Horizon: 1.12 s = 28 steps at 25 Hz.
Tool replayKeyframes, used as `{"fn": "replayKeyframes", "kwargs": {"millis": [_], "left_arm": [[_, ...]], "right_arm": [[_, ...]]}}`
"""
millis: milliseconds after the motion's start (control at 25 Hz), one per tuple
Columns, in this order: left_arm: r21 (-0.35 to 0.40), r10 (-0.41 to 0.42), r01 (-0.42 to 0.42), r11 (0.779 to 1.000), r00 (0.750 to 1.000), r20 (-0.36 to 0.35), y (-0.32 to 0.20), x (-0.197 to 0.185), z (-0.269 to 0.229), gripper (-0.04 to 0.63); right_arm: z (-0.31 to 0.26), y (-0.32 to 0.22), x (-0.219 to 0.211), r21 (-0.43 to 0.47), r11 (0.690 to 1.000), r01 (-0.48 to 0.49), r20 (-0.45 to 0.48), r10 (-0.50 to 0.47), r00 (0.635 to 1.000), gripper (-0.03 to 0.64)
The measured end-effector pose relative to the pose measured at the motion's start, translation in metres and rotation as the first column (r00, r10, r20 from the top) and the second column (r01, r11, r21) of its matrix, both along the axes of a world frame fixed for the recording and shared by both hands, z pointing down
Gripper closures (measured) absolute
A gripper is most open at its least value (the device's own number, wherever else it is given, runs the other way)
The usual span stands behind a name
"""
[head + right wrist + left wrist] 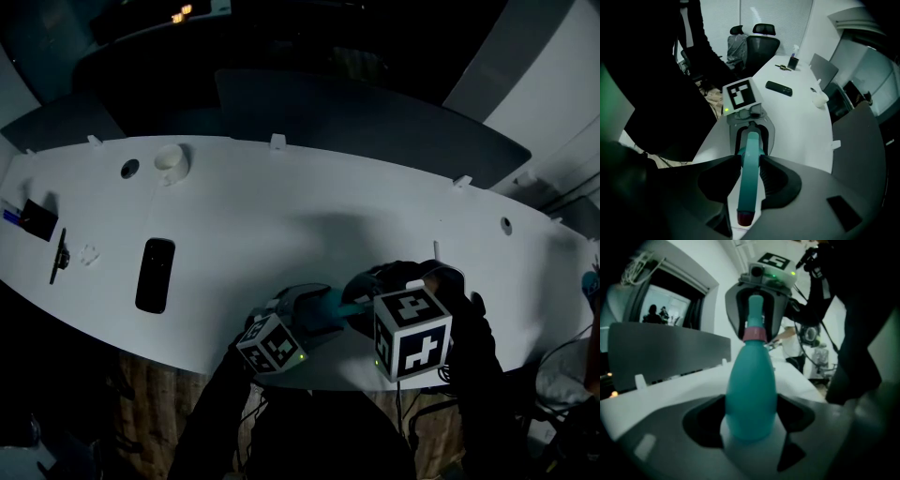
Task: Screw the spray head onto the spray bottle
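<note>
A teal spray bottle (336,305) hangs between my two grippers over the front edge of the white table (281,216). My left gripper (751,404) is shut on the bottle's wide base (751,394). Above a pink collar (754,333), the slim teal spray head (756,310) runs up into the right gripper (755,329). In the right gripper view the spray head (747,187) lies along my right gripper (751,159), whose jaw tips press its sides. Its near end is dark red. The left gripper (751,133) shows beyond. In the head view the left gripper (309,314) and right gripper (367,298) face each other.
A black phone (155,275) lies at the table's left. A white cup (172,161) stands at the back left, and a dark holder (39,217) and a pen (59,255) sit at the far left. Office chairs (759,42) stand beyond the table's end.
</note>
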<state>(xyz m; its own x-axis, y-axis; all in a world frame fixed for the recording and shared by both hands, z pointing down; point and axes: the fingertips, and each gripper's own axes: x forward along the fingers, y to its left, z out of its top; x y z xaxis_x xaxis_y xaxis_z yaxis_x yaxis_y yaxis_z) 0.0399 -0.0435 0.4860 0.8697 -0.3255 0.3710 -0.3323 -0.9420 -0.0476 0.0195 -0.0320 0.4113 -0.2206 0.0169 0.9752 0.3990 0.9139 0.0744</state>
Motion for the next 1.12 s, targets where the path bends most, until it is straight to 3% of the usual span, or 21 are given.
{"fn": "replayKeyframes", "kwargs": {"millis": [160, 240, 360, 520, 680, 840, 960, 1120], "left_arm": [[0.075, -0.236, 0.234, 0.969, 0.971, 0.028, -0.021, -0.006, -0.004, 0.245], [0.066, -0.295, 0.293, 0.954, 0.955, 0.023, -0.025, -0.004, -0.005, 0.245], [0.000, -0.260, 0.260, 0.966, 0.966, -0.013, -0.022, 0.000, -0.001, 0.244], [-0.037, -0.170, 0.168, 0.985, 0.984, -0.061, -0.016, -0.011, -0.009, 0.244], [-0.086, -0.021, 0.020, 0.996, 1.000, -0.005, -0.012, -0.015, -0.003, 0.244], [-0.101, 0.134, -0.130, 0.986, 0.990, 0.031, -0.007, 0.005, 0.004, 0.244], [-0.089, 0.135, -0.133, 0.987, 0.991, 0.022, -0.009, 0.009, 0.004, 0.244], [-0.036, -0.019, 0.019, 0.999, 1.000, 0.020, -0.014, 0.007, 0.002, 0.252]], "right_arm": [[-0.004, -0.012, -0.003, 0.043, 0.996, -0.083, 0.045, 0.081, 0.996, 0.486], [-0.005, -0.016, -0.002, 0.044, 0.991, -0.124, 0.068, 0.121, 0.990, 0.486], [-0.003, -0.021, 0.002, 0.032, 0.986, -0.162, 0.100, 0.158, 0.982, 0.486], [-0.002, -0.021, 0.006, 0.029, 0.989, -0.143, 0.101, 0.139, 0.985, 0.486], [-0.003, -0.017, 0.005, 0.010, 0.994, -0.108, 0.101, 0.106, 0.989, 0.486], [-0.001, -0.015, 0.006, -0.009, 0.997, -0.076, 0.075, 0.077, 0.994, 0.486], [-0.001, -0.016, 0.008, -0.019, 0.996, -0.083, 0.076, 0.085, 0.994, 0.486], [-0.003, -0.019, 0.008, -0.030, 0.988, -0.150, 0.112, 0.153, 0.982, 0.486]]}}
